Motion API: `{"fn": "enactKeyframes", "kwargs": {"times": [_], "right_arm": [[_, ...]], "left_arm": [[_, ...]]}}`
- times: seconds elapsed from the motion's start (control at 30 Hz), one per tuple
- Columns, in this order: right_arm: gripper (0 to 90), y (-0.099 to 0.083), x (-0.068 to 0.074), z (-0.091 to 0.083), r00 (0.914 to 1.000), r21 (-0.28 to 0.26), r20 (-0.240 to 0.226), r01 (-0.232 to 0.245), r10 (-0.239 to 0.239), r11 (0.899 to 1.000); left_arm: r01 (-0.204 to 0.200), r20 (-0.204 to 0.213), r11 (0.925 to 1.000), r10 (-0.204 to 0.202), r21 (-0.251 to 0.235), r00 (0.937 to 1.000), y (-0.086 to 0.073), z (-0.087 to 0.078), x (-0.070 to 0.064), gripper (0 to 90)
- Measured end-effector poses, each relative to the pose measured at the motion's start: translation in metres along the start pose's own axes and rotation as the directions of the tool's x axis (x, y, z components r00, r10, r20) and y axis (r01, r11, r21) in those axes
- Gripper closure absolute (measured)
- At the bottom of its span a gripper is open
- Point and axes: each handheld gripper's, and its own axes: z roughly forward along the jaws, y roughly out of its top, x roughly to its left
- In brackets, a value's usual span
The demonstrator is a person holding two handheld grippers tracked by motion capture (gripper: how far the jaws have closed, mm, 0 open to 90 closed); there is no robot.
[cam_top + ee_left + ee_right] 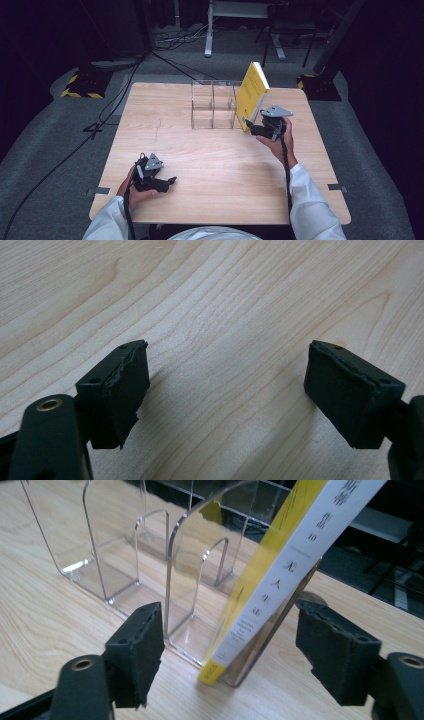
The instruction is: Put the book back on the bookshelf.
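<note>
We are watching yellow paperback book with white spine (280, 575) leaning tilted in rightmost slot of clear acrylic divider rack (212, 107) on wooden desk (220, 170); right hand-held gripper (227, 655) spread around spine's lower end, not touching; left hand-held gripper (225, 390) spread, idling over desk; book judged light, stiff, glossy-slippery; we are favouring pinch across covers near spine

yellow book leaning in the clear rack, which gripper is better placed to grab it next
Right. The right gripper sits at the yellow book, jaws open either side of its spine. The left gripper rests open on the table, far off.
</note>
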Motion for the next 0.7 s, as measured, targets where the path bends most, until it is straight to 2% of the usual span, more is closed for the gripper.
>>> {"fn": "enactKeyframes", "kwargs": {"times": [0.1, 0.3, 0.4, 0.5, 0.63, 0.67, 0.7], "right_arm": [[25.2, 0.000, 0.001, -0.003, 0.9997, 0.024, 0.010, 0.022, -0.022, 0.999], [23.4, 0.000, 0.000, -0.012, 0.9994, 0.025, -0.016, 0.031, -0.031, 0.999], [23.6, 0.000, -0.001, -0.017, 0.9985, 0.057, -0.033, 0.045, -0.043, 0.997], [23.7, 0.001, -0.001, -0.026, 0.9958, 0.069, -0.070, 0.064, -0.059, 0.996], [23.7, 0.000, 0.000, -0.031, 0.9945, 0.084, -0.083, 0.071, -0.064, 0.994], [23.7, 0.000, 0.000, -0.033, 0.9940, 0.096, -0.081, 0.081, -0.073, 0.992], [23.7, -0.001, 0.001, -0.037, 0.9916, 0.109, -0.076, 0.113, -0.105, 0.988]], "left_arm": [[0.000, 0.000, 1.0000, 0.000, 0.000, 1.0000, 0.000, 0.000, 0.000, 18.7], [-0.001, 0.000, 1.0000, 0.001, 0.002, 1.0000, 0.000, 0.000, 0.000, 18.4], [-0.002, 0.001, 1.0000, 0.002, 0.002, 1.0000, 0.000, 0.000, 0.000, 18.4], [-0.004, 0.000, 1.0000, 0.004, 0.002, 1.0000, 0.001, 0.001, 0.001, 18.2], [-0.008, 0.000, 1.0000, 0.008, 0.005, 1.0000, 0.001, 0.000, 0.001, 18.1], [-0.008, 0.000, 1.0000, 0.008, 0.005, 1.0000, 0.001, 0.000, 0.001, 18.0], [-0.008, 0.000, 1.0000, 0.008, 0.005, 1.0000, 0.001, 0.000, 0.001, 18.0]]}}
